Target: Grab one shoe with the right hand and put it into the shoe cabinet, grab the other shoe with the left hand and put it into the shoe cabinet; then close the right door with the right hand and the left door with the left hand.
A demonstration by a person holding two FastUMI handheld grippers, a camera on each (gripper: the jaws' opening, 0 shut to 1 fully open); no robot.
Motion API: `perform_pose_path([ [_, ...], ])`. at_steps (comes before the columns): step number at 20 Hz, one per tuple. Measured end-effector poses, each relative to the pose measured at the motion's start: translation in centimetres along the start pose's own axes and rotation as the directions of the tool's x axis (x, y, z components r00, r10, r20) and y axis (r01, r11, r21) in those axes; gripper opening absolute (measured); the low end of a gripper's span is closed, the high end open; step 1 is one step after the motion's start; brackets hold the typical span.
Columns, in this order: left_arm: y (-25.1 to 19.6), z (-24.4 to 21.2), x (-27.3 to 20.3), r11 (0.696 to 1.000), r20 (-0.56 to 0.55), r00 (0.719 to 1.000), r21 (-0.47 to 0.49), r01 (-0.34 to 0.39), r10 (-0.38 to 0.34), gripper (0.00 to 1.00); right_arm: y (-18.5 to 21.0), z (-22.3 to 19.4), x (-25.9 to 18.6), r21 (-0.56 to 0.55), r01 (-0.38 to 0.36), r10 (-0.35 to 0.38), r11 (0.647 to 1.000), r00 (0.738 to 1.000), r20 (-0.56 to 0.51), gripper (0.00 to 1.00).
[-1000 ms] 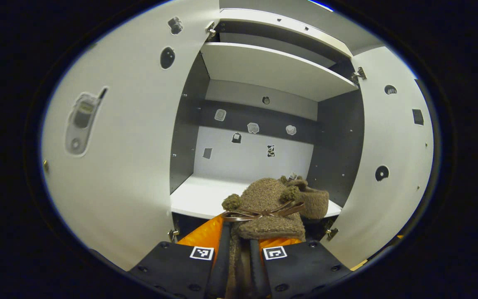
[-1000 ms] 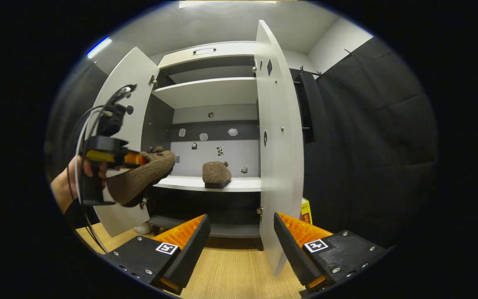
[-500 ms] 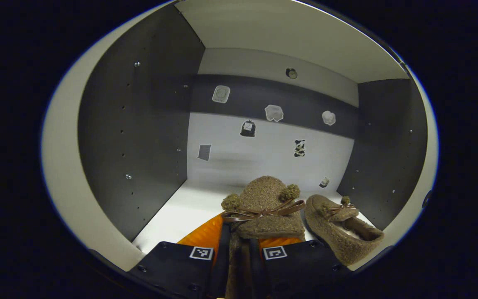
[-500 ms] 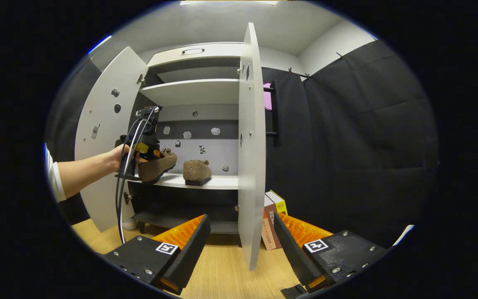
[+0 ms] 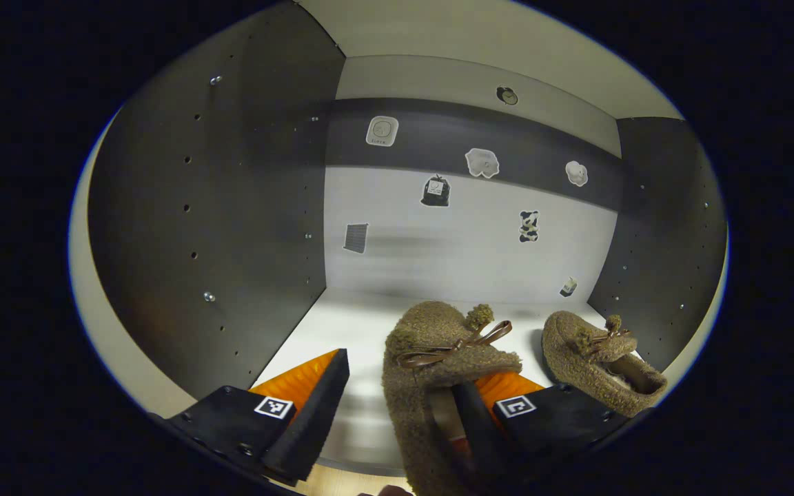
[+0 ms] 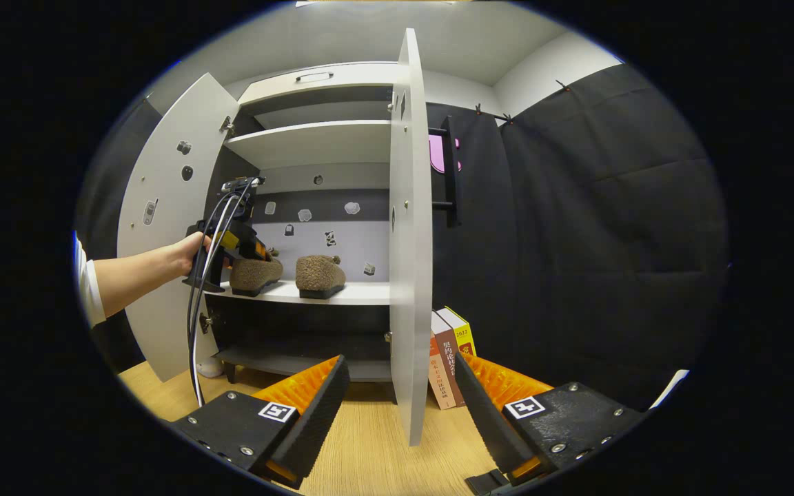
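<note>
Left gripper (image 5: 397, 406) jaws spread, letting go of fuzzy brown moccasin shoe (image 5: 438, 372) on white cabinet shelf (image 5: 342, 331), toe pointing inward, beside its twin (image 5: 600, 362). Right gripper (image 6: 397, 413) wide open, empty, nearest edge-on white right door (image 6: 407, 275).

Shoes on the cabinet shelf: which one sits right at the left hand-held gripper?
The left shoe, nearer the open left door. The left hand-held gripper stands open around its heel; the right shoe sits apart, beside it.

fuzzy fleece shoes (image 5: 438, 344), seemingly matt laminate shelf (image 5: 355, 331)
</note>
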State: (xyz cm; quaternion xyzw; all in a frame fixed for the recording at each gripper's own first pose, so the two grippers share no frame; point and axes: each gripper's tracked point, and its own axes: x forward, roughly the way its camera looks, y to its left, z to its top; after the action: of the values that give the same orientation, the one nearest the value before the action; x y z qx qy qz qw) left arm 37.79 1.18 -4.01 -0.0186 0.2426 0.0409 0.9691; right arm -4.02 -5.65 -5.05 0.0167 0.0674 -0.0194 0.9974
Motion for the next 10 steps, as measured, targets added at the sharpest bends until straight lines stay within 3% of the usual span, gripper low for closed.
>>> perform_pose_path([
  [2, -0.1, -0.9, -0.6, 1.000, -0.003, 1.000, -0.022, 0.018, -0.018, 0.97, 0.5, -0.1, 0.5, 0.006, -0.013, 0.013, 1.000, 1.000, 0.001, 0.91],
  [3, -0.3, -1.0, -0.8, 0.999, 0.008, 0.999, -0.022, 0.042, -0.042, 0.99, 0.6, -0.2, 0.7, 0.009, -0.016, 0.016, 1.000, 1.000, -0.001, 0.94],
  [5, -0.9, -0.8, -0.9, 0.996, 0.022, 0.996, 0.007, 0.091, -0.091, 0.97, 0.8, -0.6, 0.9, 0.016, -0.025, 0.025, 1.000, 1.000, -0.009, 0.94],
  [8, -1.5, -0.6, 0.8, 0.990, -0.023, 0.995, 0.106, 0.098, -0.096, 0.96, 1.4, -0.8, 1.5, 0.020, -0.042, 0.042, 0.999, 0.999, -0.019, 0.94],
  [10, -1.1, -1.0, 0.7, 0.989, -0.067, 0.996, 0.129, 0.070, -0.061, 0.97, 1.9, -0.5, 1.6, 0.019, -0.056, 0.056, 0.998, 0.998, -0.005, 0.94],
])
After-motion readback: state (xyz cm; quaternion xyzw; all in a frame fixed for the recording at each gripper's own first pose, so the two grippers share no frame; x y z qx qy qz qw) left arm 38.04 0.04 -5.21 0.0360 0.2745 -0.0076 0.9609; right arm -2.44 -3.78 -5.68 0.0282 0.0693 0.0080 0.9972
